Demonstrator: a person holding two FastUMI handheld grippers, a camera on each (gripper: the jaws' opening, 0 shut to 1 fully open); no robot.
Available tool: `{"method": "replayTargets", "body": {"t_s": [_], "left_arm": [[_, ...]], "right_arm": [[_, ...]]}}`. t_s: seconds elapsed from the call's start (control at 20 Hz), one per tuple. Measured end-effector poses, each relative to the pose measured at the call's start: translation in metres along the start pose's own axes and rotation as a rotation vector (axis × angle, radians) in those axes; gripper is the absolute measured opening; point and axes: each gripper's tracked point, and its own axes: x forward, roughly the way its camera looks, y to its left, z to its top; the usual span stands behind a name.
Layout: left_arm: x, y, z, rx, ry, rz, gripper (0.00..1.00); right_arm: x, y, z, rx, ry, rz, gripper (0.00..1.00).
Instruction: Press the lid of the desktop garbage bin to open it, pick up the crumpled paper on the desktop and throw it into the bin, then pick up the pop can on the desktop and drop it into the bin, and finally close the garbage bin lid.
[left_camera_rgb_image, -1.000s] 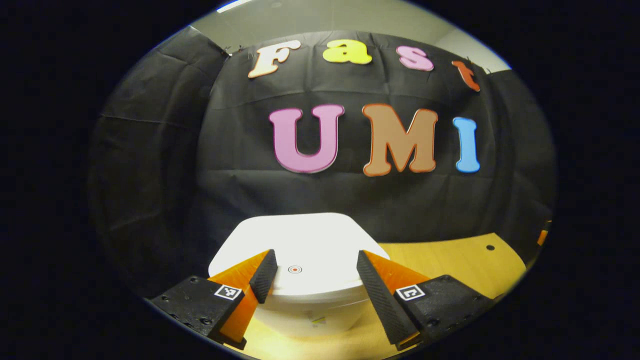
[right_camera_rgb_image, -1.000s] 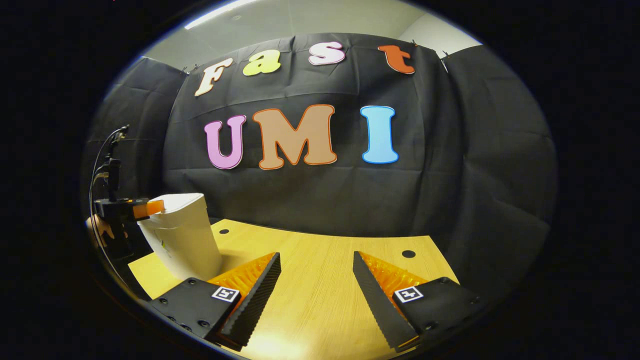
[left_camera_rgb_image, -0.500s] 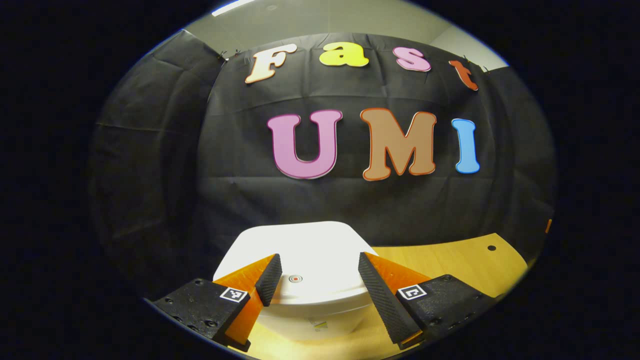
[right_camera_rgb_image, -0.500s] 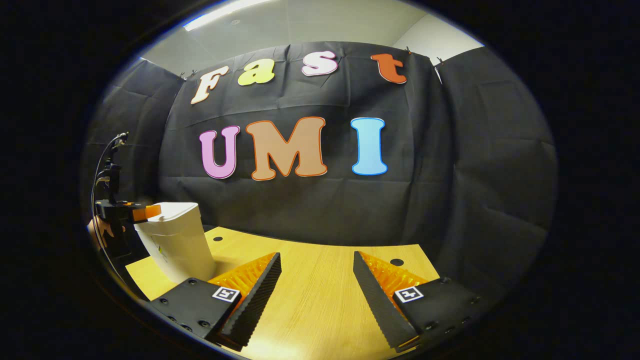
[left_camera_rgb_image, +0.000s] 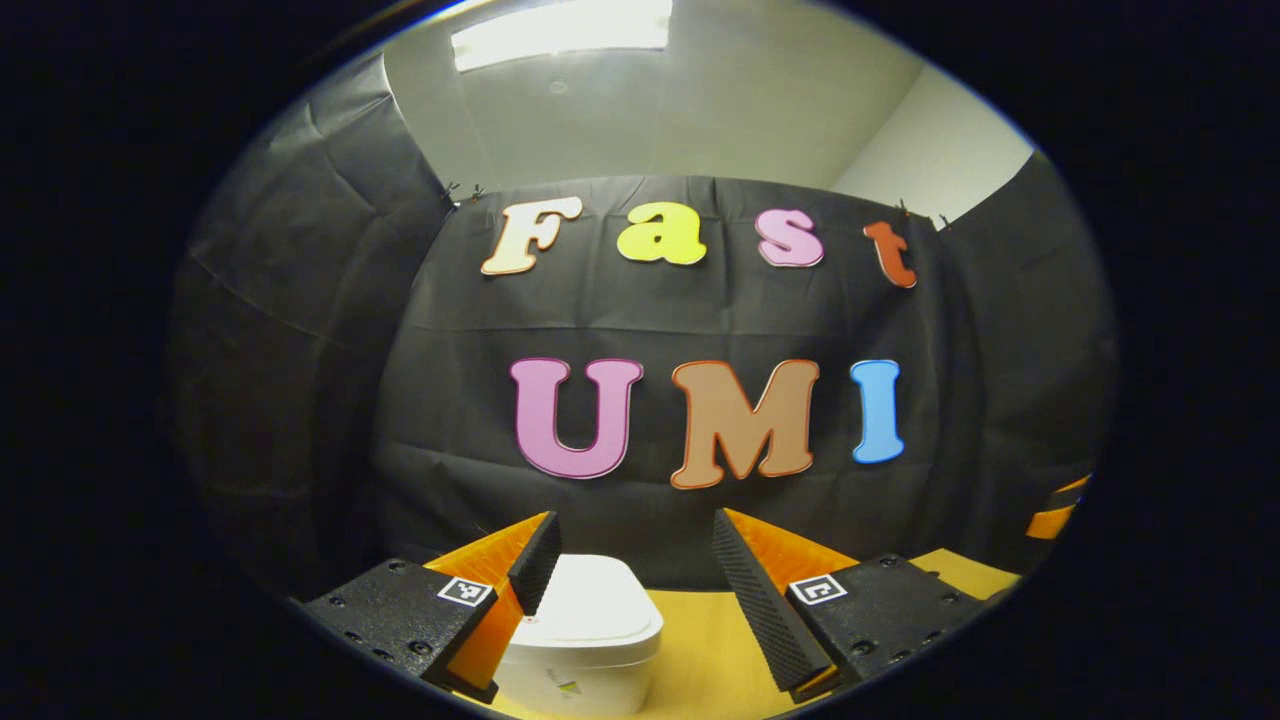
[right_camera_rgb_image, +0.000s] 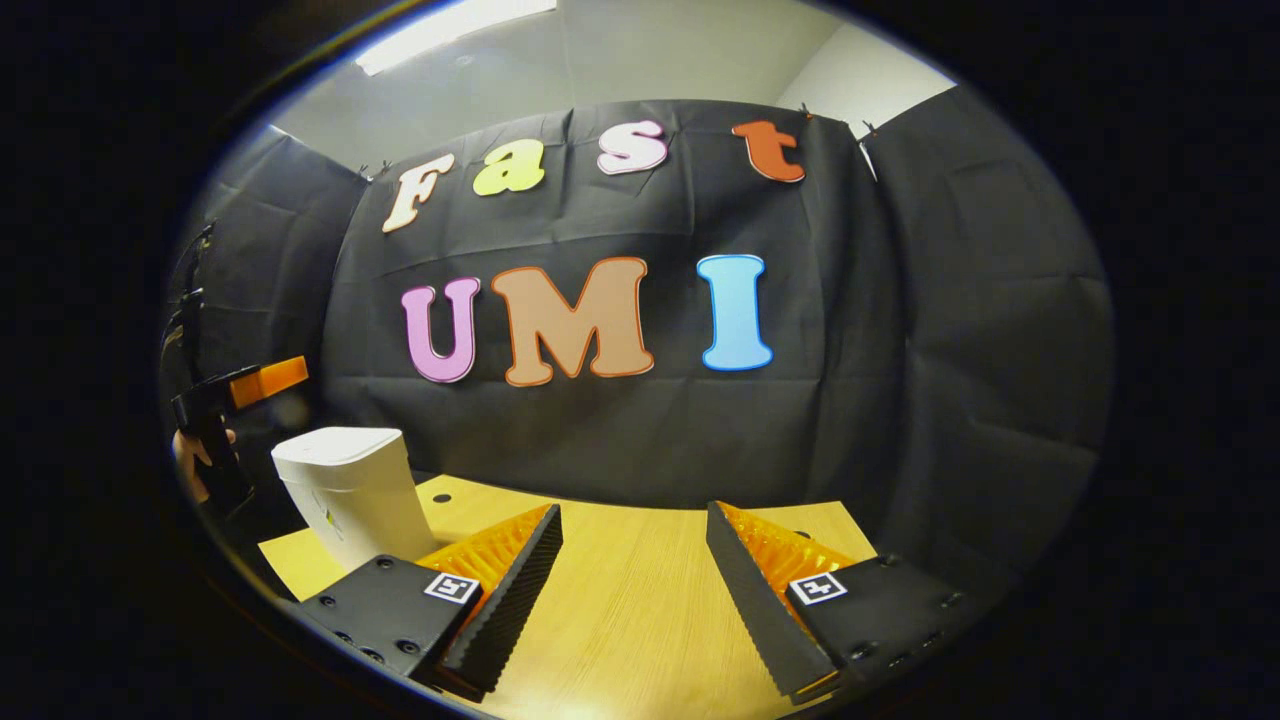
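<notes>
The white desktop bin (left_camera_rgb_image: 585, 635) stands on the wooden desk with its lid down, low between my left gripper's fingers. My left gripper (left_camera_rgb_image: 630, 545) hangs open well above and behind the bin, touching nothing. In the right gripper view the same bin (right_camera_rgb_image: 350, 495) stands at the left of the desk, and the left gripper (right_camera_rgb_image: 245, 385) floats above and to the left of it, held by a hand (right_camera_rgb_image: 190, 465). My right gripper (right_camera_rgb_image: 632, 535) is open over bare desk, with nothing between its fingers.
The wooden desk (right_camera_rgb_image: 620, 610) runs to the black cloth wall, with a small dark hole (right_camera_rgb_image: 441, 497) behind the bin. The other gripper's fingers (left_camera_rgb_image: 1052, 515) show at the right edge of the left gripper view.
My left gripper has risen and drawn back from the bin lid, so the bin now looks smaller and lower. The right gripper has barely shifted.
</notes>
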Motion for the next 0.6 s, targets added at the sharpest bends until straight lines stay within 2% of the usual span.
{"method": "replayTargets", "body": {"t_s": [0.1,0.15,0.25,0.35,0.4,0.6], "left_arm": [[-0.008,-0.029,0.000,-0.025,0.001,-0.035,0.91],[-0.011,-0.045,0.000,-0.043,0.003,-0.057,0.92],[-0.016,-0.078,-0.005,-0.073,0.019,-0.105,0.91],[-0.018,-0.106,-0.013,-0.078,0.051,-0.150,0.91],[-0.019,-0.118,-0.016,-0.078,0.056,-0.169,0.91],[-0.022,-0.155,-0.021,-0.106,0.065,-0.221,0.92]], "right_arm": [[-0.010,-0.010,0.012,0.005,-0.051,-0.025,0.96],[-0.015,-0.017,0.019,0.008,-0.076,-0.039,1.00],[-0.024,-0.026,0.026,0.011,-0.110,-0.058,0.96],[-0.035,-0.040,0.028,0.010,-0.133,-0.081,1.00],[-0.039,-0.046,0.030,0.013,-0.140,-0.091,0.96],[-0.054,-0.065,0.027,0.026,-0.147,-0.116,0.96]]}}
